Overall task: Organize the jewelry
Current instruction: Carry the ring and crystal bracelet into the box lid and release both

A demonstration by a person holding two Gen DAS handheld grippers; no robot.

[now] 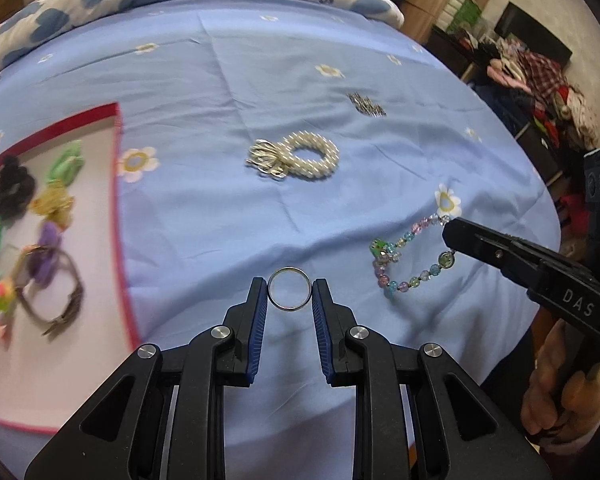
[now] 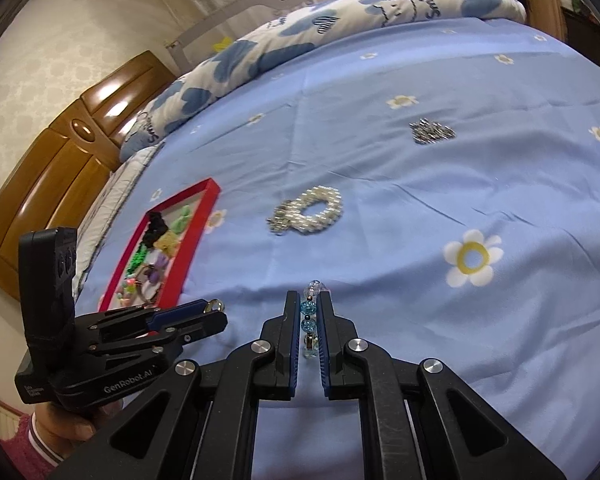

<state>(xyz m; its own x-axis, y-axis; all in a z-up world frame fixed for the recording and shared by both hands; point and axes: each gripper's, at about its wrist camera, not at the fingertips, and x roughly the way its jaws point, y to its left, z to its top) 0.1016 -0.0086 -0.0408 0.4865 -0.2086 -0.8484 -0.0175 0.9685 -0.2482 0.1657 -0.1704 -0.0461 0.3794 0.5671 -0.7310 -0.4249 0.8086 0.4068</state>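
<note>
Above bed: left tongs pinching silver ring by its edges, right tongs clamping beaded bracelet. Risks: ring slipping free; bracelet strand snagging short of red tray.

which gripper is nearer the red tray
Left. The left gripper, shut on the ring, is just beside the red tray; the right gripper sits farther off.
</note>
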